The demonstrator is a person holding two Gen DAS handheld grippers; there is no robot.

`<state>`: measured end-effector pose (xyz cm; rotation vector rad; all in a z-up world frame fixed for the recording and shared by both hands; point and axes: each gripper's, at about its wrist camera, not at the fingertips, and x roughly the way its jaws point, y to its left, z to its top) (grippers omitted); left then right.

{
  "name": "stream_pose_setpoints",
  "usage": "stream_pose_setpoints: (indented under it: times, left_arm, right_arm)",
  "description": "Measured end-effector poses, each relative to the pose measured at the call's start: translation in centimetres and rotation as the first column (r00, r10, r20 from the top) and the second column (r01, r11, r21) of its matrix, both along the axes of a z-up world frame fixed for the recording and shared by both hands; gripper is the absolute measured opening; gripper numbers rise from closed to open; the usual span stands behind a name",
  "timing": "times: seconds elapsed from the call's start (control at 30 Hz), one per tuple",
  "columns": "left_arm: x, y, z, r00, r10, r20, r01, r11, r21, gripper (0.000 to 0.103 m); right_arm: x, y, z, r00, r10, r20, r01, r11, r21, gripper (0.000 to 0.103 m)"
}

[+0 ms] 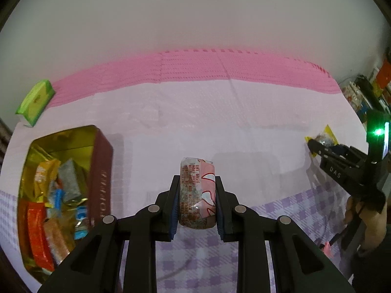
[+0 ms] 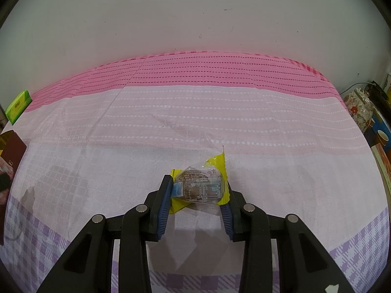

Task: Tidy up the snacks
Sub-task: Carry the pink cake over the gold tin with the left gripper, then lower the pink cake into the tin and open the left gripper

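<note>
The left gripper pinches a pink-wrapped snack, held clear of the cloth just right of the open tin — the carrying step, I judge. Far to the tin's right, the right gripper is clamped on a yellow-wrapped snack. Next: swing left over the tin's snack-filled opening — then release.

My table's pink-and-lilac cloth carries: open snack tin, green packet, possibly tissues, yellow-wrapped snack.
</note>
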<state>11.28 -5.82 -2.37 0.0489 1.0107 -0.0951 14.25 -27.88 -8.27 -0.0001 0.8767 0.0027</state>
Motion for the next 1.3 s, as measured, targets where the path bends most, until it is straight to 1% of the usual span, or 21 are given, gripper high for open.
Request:
stream_pose_setpoints:
  times: [0.17,0.3,0.47,0.53,0.67,0.87,0.97,1.1,1.2,1.3]
  left_arm:
    - [-0.5,1.4,1.4,0.999,0.037,0.004,-0.037,0.999,-0.014,0.025]
    - [-0.7,3.3,2.8,0.997,0.067,0.025,-0.067,0.998,-0.004,0.025]
    - [-1.0,7.0,4.1,0.992,0.123,0.034,-0.123,0.992,0.001,0.025]
    - [-1.0,8.9,4.3,0.987,0.16,0.033,-0.16,0.987,0.021,0.025]
    - [-1.5,12.3,4.5,0.975,0.222,0.031,-0.223,0.974,0.035,0.025]
    - [-2.7,17.4,4.3,0.946,0.323,0.028,-0.324,0.944,0.065,0.025]
    - [-3.3,19.2,3.7,0.933,0.36,0.02,-0.36,0.93,0.075,0.025]
    - [-4.0,20.2,2.6,0.925,0.38,-0.004,-0.378,0.922,0.083,0.025]
    - [-4.5,20.4,1.7,0.924,0.382,-0.024,-0.379,0.921,0.086,0.025]
    - [-5.0,20.5,1.0,0.922,0.385,-0.043,-0.382,0.921,0.072,0.025]
  right_arm:
    - [0.0,0.0,0.0,1.0,0.0,0.0,0.0,1.0,0.001,0.035]
    - [0.0,0.0,0.0,1.0,0.0,0.0,0.0,1.0,0.001,0.035]
    - [0.0,0.0,0.0,1.0,0.0,0.0,0.0,1.0,0.001,0.035]
    - [0.0,0.0,0.0,1.0,0.0,0.0,0.0,1.0,0.0,0.035]
    - [0.0,0.0,0.0,1.0,0.0,0.0,0.0,1.0,0.001,0.035]
    - [0.0,0.0,0.0,1.0,0.0,0.0,0.0,1.0,0.001,0.035]
    - [0.0,0.0,0.0,1.0,0.0,0.0,0.0,1.0,0.001,0.035]
    - [0.0,0.0,0.0,1.0,0.0,0.0,0.0,1.0,0.002,0.035]
    - [0.0,0.0,0.0,1.0,0.0,0.0,0.0,1.0,0.001,0.035]
    - [0.0,0.0,0.0,1.0,0.0,0.0,0.0,1.0,0.001,0.035]
